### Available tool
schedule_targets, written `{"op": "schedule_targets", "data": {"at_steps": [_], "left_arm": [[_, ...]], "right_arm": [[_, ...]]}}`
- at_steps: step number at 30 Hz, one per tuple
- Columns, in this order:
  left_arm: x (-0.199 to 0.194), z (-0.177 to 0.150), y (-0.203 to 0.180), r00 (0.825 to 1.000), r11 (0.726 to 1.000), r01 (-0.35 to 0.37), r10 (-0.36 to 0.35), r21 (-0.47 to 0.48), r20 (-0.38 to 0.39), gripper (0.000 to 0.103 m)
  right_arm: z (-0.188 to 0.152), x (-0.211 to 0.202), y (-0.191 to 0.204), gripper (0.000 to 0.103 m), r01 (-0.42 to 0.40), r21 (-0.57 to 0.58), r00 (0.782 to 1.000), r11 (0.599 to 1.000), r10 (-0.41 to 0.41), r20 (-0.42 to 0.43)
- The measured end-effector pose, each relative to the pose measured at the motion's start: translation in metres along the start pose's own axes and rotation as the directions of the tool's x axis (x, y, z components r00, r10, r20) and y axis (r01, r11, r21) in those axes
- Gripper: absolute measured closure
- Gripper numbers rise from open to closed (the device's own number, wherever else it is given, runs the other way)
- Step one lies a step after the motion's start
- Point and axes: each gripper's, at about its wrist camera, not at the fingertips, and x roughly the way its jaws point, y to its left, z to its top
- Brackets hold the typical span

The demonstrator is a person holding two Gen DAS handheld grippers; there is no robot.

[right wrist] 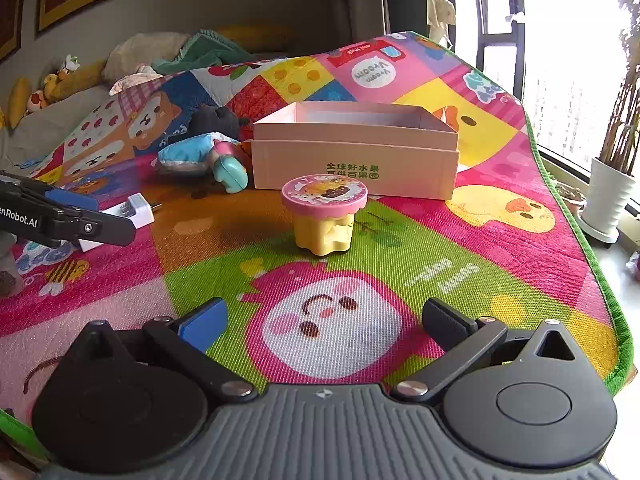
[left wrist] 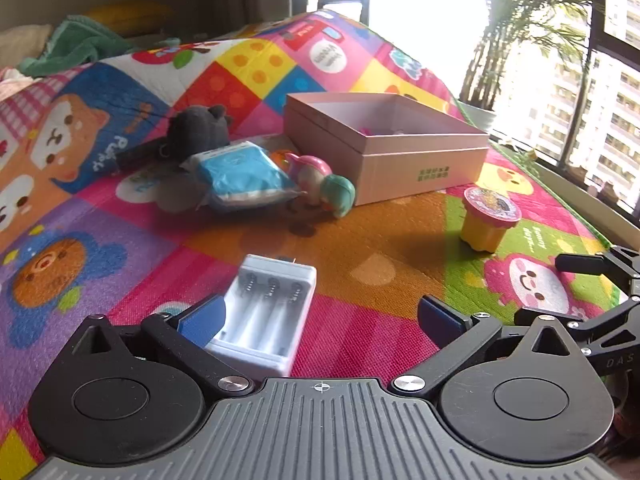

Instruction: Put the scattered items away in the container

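The left gripper stands spread wide above the colourful play mat, with the white battery charger lying on the mat just inside its blue left pad, not pinched. The right gripper is also spread wide and empty, pointing at the yellow tub with a pink lid, which stands upright just in front of the open pink box. A blue tissue pack, a grey plush toy and a small figurine lie clustered by the box's left side.
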Motion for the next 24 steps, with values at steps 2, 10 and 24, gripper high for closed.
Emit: {"op": "schedule_targets", "data": {"at_steps": [2, 10, 24], "left_arm": [[0.0, -0.001, -0.003, 1.0, 1.0, -0.01, 0.01, -0.003, -0.015, 0.0], [-0.008, -0.004, 0.001, 0.98, 0.979, -0.201, 0.201, -0.017, 0.003, 0.0], [0.034, 0.016, 0.001, 0.991, 0.995, -0.085, 0.09, 0.057, -0.098, 0.0]], "right_arm": [[0.0, 0.0, 0.001, 0.0, 0.004, 0.001, 1.0, 1.0, -0.004, 0.001], [-0.003, -0.001, 0.002, 0.0, 0.018, 0.003, 1.0, 1.0, -0.018, 0.014], [-0.007, -0.004, 0.004, 0.0, 0.024, 0.002, 0.999, 1.0, -0.024, 0.045]]}}
